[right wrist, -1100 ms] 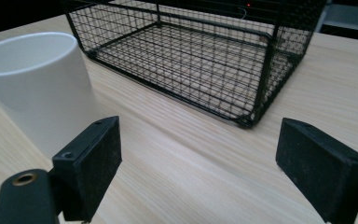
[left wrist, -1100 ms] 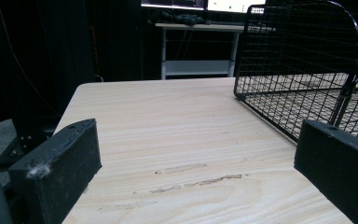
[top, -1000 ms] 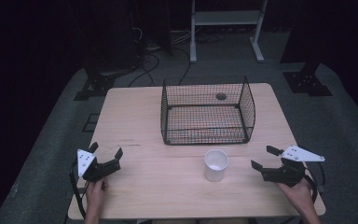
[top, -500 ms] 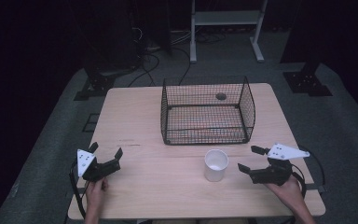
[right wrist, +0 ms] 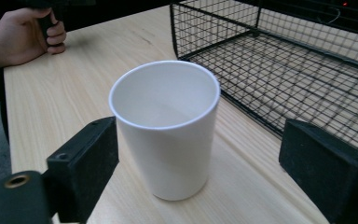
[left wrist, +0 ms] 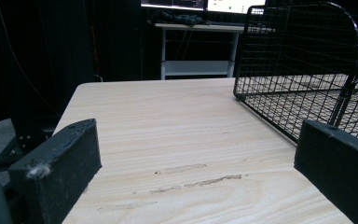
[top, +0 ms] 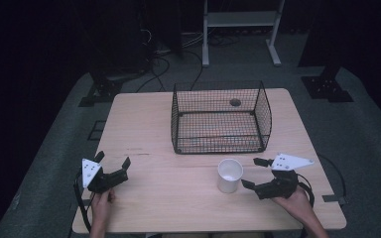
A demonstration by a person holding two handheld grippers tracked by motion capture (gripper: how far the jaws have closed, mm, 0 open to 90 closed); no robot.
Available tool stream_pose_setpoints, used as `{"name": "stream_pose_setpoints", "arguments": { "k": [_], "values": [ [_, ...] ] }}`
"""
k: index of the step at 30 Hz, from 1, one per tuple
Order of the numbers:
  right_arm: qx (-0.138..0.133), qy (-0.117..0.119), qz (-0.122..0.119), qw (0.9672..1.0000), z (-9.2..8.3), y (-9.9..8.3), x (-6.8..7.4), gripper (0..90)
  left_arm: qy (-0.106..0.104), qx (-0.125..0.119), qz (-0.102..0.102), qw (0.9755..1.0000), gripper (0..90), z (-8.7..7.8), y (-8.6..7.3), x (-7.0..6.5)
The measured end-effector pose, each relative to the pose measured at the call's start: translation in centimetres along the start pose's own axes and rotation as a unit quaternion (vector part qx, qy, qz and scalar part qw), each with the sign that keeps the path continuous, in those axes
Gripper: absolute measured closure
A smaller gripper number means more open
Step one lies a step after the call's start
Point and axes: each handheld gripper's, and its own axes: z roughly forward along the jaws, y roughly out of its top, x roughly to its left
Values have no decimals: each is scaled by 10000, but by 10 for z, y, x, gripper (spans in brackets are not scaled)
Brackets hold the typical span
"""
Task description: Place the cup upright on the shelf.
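1. Right now the right gripper (top: 250,173) is reaching toward the white cup (top: 229,174), which is standing upright on the wooden table (top: 149,129) just in front of the wire basket (top: 220,119).
2. Its jaws are standing spread wide, grasping nothing; in the right gripper view the cup (right wrist: 165,126) is sitting between them but nearer the left one, which looks close to its wall, though I cannot tell whether it is touching.
3. Seemingly the gripper is coming in low and level so that the jaws can close on the cup's sides below the rim, keeping it upright for a lift.
4. The basket's open top is facing up and its near wall is lying just beyond the cup, so I judge the basket to be the likely place for the cup.
5. The left gripper (top: 111,171) is resting near the table's front left corner, well apart from the cup, probably parked out of the way; its jaws are also spread, with bare wood between them in the left gripper view.
6. The cup looks empty, though its very bottom is partly shaded.
7. A small dark round mark (top: 235,102) is showing through the basket's far mesh; it is too small to identify.
8. The room beyond the table is lying in darkness.
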Motion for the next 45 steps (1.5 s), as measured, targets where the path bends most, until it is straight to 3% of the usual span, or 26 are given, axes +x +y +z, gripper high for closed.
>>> {"name": "stream_pose_setpoints", "arguments": {
  "k": [19,45],
  "values": [
    [300,295,-78,9991,25,7,10,22,-2,-3,-3,10000,0,0,0,0],
    [616,287,-192,9975,61,15,13,55,-5,-2,-7,10000,0,0,0,0]
  ]
}}
